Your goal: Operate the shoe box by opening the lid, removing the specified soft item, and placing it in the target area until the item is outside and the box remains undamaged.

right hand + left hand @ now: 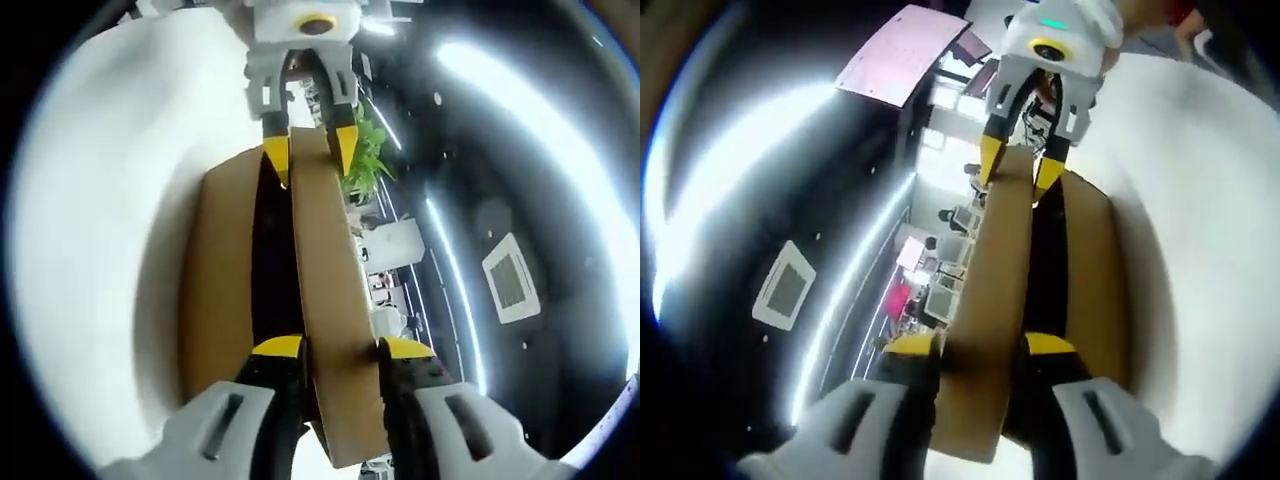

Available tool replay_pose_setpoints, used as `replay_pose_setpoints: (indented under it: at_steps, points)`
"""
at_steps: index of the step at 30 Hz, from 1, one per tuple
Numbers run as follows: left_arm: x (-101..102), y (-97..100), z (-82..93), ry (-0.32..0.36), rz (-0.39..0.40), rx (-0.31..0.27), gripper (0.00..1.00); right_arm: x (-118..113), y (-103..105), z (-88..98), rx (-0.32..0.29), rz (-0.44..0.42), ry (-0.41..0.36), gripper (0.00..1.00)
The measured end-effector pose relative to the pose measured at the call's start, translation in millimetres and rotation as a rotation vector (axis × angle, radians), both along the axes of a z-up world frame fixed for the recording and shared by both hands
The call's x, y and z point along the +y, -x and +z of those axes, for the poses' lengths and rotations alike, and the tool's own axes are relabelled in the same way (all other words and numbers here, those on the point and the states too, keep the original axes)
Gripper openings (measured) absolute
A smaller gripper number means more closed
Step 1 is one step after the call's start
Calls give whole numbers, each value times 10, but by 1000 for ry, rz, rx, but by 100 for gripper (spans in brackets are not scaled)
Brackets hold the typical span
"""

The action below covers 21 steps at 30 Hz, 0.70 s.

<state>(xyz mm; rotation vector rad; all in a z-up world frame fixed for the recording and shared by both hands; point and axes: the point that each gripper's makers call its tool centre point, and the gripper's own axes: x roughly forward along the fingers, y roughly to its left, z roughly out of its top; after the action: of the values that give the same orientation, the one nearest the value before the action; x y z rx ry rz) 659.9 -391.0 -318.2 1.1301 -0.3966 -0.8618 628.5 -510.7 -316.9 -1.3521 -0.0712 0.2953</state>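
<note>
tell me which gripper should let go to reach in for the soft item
Judgement call: both look evenly placed. The left gripper and right gripper each clamp opposite ends of the raised lid. Box interior too dark to favour either.

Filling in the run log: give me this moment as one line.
stage: lid opening | left claw: shut on box lid | right claw: shut on box lid, opposite end | shoe box: on white table | soft item: hidden

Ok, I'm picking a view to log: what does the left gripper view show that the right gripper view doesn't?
Left gripper view: a pink panel overhead. Right gripper view: a green plant. Both: the cardboard lid raised above the shoe box, left gripper and right gripper clamping opposite ends, over the white table.
</note>
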Motion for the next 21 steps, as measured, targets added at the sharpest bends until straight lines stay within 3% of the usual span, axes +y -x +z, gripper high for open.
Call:
replay_pose_setpoints:
  at_steps: [4,12,14,17,21]
  points:
    - [-3,5,-14,9,3,-1,32,-4,-2,-7,5,-1,-13,28]
    - [27,72,59,58,-30,76,34,-21,-10,-18,13,-3,-30,28]
    - [-45,266,113,114,-115,157,34,-22,-12,-26,15,-7,-32,28]
    - [-132,456,77,124,-203,235,33,-22,-16,-20,13,-13,-30,28]
    - [-263,643,-183,87,-302,344,33,-28,-27,13,12,-13,-37,28]
